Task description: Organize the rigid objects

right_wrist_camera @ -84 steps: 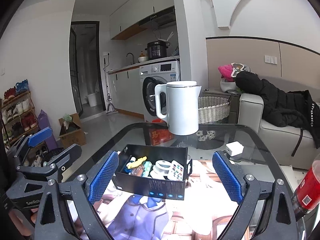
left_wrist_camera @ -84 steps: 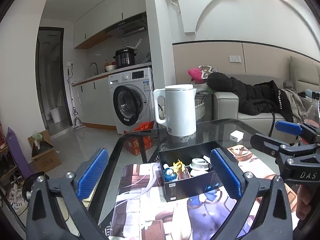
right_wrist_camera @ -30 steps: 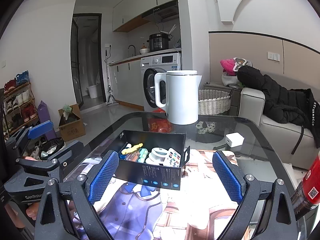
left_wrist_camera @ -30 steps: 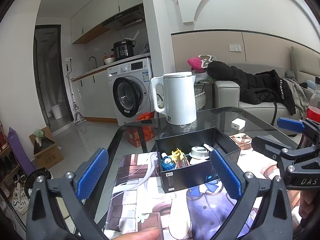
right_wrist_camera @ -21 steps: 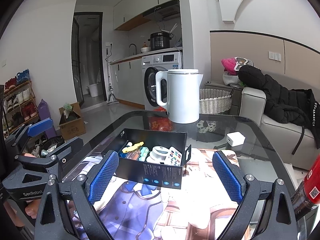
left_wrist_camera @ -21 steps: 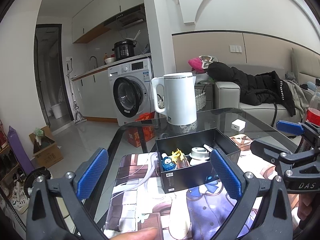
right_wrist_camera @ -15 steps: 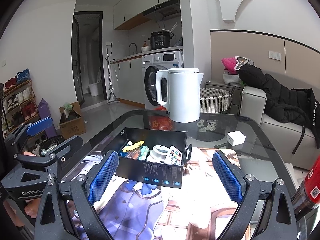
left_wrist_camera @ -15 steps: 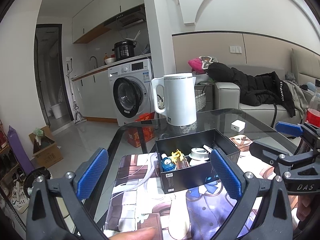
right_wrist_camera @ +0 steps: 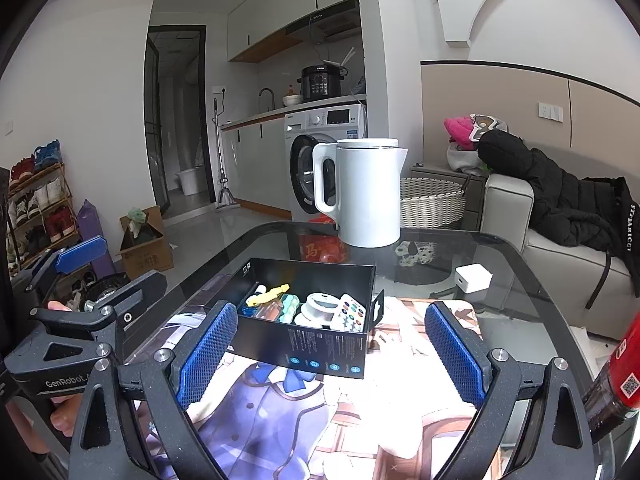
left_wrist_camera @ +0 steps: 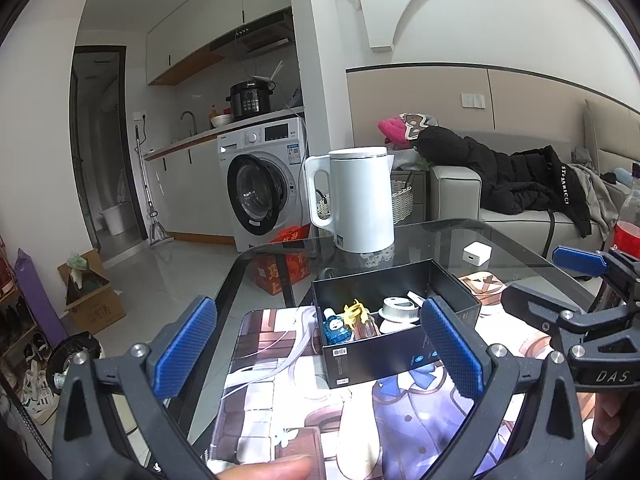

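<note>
A black open-topped box (left_wrist_camera: pixel 384 360) (right_wrist_camera: pixel 320 350) rests on a printed mat (right_wrist_camera: pixel 280 420) on the glass table. Inside it lie a yellow clip (left_wrist_camera: pixel 354 310) (right_wrist_camera: pixel 267 294), a blue figure (left_wrist_camera: pixel 335 327), a white round device (left_wrist_camera: pixel 396 308) (right_wrist_camera: pixel 320 306) and a white remote with coloured buttons (right_wrist_camera: pixel 351 312). My left gripper (left_wrist_camera: pixel 316 354) is open with nothing between its fingers, hovering short of the box. My right gripper (right_wrist_camera: pixel 332 354) is open and empty too, facing the box's near wall. Each gripper shows at the edge of the other's view.
A white kettle (left_wrist_camera: pixel 358 200) (right_wrist_camera: pixel 362 192) stands on the glass beyond the box. A small white charger cube (left_wrist_camera: pixel 476 254) (right_wrist_camera: pixel 473 278) lies to the right. A red-labelled bottle (right_wrist_camera: pixel 616 380) stands at the table's right edge. A fingertip (left_wrist_camera: pixel 264 470) shows at the bottom.
Both grippers have drifted only slightly; the box sits a little lower and nearer in both views than 2.8 s ago. Both remain open and empty.
</note>
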Motion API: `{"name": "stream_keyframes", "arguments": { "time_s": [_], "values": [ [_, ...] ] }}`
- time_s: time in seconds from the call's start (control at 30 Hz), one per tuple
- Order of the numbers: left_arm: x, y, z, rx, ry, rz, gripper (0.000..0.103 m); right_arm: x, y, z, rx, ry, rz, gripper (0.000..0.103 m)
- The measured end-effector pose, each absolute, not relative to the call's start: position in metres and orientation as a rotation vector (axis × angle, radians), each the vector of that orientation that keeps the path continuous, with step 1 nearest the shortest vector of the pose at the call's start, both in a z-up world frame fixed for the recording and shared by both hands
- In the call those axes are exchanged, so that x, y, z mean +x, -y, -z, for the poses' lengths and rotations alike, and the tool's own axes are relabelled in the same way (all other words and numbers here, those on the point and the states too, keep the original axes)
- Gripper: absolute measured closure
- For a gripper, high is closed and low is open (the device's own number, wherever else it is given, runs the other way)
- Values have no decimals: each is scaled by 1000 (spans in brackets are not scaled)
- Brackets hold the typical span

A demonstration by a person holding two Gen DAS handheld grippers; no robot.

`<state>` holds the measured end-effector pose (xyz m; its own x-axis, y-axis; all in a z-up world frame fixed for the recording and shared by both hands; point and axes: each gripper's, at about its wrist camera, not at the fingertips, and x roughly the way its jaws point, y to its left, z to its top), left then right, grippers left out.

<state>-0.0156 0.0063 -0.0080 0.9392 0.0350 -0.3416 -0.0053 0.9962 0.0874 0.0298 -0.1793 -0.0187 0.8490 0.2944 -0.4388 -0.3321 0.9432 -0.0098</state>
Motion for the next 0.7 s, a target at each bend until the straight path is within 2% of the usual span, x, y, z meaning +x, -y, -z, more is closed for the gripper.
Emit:
{"name": "stream_keyframes", "arguments": {
  "time_s": [0.7],
  "values": [
    [-18, -6, 7, 94, -335, -21, 0, 30, 180, 20, -85, -449, -342, 6]
  ]
}}
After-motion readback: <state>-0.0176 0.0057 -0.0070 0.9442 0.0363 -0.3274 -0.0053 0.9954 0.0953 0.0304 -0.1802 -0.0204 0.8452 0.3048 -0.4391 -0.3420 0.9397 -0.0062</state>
